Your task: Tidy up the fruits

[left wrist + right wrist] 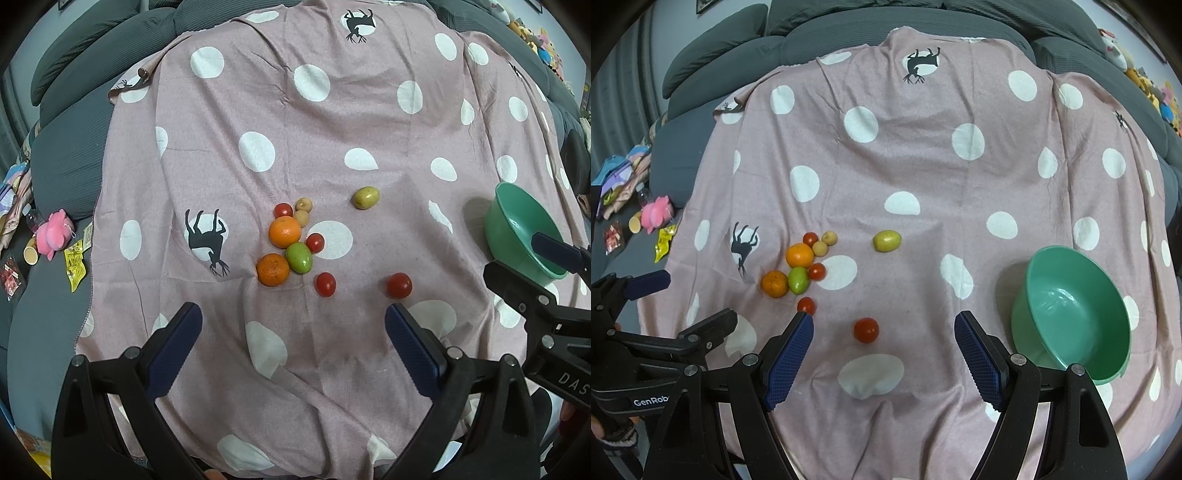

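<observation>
Fruits lie loose; right gripper [884, 354], spread wide, should straddle the small red tomato [866, 329] at 12 o'clock; left gripper [293, 328] gapes too.

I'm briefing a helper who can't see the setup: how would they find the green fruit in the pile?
On the pink polka-dot cloth, look left of the green bowl to the tight cluster of fruit beside the black deer print. The green fruit sits between the two oranges, touching both. It is the cluster's only green piece, oval and red-tinged; the yellowish fruit lies apart.
</observation>
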A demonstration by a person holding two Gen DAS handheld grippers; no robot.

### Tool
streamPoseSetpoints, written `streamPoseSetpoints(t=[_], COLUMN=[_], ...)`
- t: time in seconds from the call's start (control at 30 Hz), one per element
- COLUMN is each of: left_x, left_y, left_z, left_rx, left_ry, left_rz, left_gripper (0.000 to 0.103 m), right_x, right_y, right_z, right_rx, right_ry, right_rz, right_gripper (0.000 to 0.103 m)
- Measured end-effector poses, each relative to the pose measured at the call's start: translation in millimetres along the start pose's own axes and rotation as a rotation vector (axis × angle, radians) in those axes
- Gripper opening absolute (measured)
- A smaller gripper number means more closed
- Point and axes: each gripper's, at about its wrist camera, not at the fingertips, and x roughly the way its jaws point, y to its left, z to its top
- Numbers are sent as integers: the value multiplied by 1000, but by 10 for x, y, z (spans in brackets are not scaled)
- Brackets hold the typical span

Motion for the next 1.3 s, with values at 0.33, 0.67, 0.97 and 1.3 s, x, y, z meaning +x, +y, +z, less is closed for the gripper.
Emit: streamPoseSetpoints(t=[0.33, 0.67, 0.97, 1.3], left_x=[19, 37, 110, 260], left_y=[1, 13, 114, 220], left_z=[29, 5, -20, -54], left_rx=[4, -1, -48, -109], left_ry=[4, 9, 9, 13], left_rz=[1, 1, -85, -342], left_gripper=[100, 100, 100, 99], right_x=[0, 8, 78, 247], right_y=[10, -9, -78, -97], right_z=[-1, -1, -63, -186], right_rx=[-1, 0, 12, -18], right_ry=[0, 3, 11, 41], right_rz=[0, 0, 7, 55], right_gripper=[80, 80, 80, 80])
